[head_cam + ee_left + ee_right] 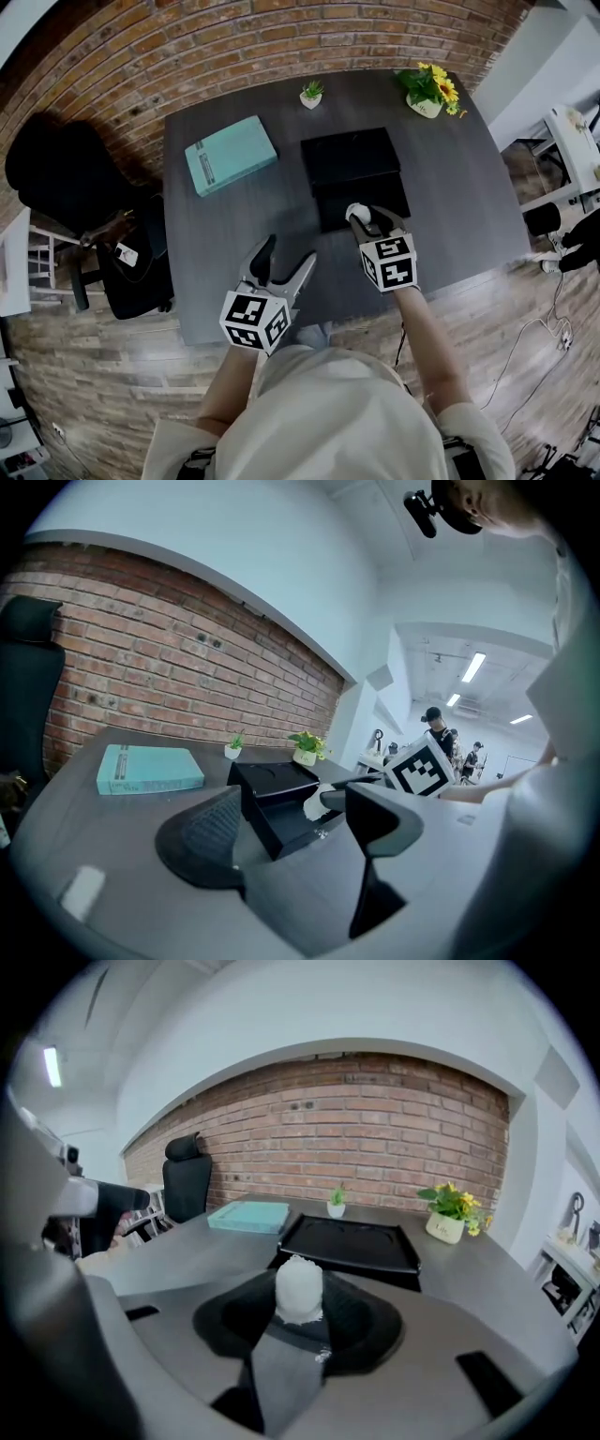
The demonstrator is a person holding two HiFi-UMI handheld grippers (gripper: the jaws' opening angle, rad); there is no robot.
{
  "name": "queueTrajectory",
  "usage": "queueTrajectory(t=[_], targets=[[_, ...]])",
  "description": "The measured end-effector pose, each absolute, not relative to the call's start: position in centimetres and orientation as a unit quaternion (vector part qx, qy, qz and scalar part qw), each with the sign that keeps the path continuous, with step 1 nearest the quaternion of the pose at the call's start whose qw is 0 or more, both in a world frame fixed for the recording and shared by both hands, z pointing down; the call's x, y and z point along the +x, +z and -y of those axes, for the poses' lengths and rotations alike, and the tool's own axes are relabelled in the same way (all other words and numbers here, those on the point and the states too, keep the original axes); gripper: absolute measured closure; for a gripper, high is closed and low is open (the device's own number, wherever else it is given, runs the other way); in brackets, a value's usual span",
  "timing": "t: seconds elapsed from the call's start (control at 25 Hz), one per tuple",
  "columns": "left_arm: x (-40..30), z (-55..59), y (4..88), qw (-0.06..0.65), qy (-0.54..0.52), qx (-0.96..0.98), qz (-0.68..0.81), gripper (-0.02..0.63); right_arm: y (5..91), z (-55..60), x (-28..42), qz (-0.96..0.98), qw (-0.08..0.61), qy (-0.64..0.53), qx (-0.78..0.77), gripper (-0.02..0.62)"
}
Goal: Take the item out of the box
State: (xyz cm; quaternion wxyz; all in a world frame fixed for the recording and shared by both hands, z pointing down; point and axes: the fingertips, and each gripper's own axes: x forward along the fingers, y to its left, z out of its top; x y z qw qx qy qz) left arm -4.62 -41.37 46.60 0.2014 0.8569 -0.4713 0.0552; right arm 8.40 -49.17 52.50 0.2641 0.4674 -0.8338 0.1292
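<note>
White lumpy item (pixel 299 1288) was pinched between the right gripper (pixel 366 221) jaws, closed partway on it — held over the open black box (pixel 337 202) near edge, likely for lifting clear. Left gripper (pixel 286 258) was held wide apart and empty — parked aside, out of the way.

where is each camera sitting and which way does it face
Head view: on the person's head, looking steeply down at the table; both forearms, left gripper and right gripper show.
Left gripper view: on the left gripper, looking across the table at the black box; its open jaws show.
Right gripper view: on the right gripper, facing the brick wall; its jaws clamp the white item.
Shared: all three see the black box and teal book.
</note>
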Motion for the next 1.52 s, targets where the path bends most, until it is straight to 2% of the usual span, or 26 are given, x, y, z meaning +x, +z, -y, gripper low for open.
queueTrajectory(t=[0.56,1.52], targets=[[-2.8,32.8,45.6,0.183,0.037,0.859,0.477,0.259,47.8,39.0,9.8,0.849,0.194,0.100,0.481,0.442],[0.3,17.2,44.1,0.146,0.026,0.863,0.483,0.259,43.6,20.1,12.3,0.860,0.118,0.065,0.492,0.442]])
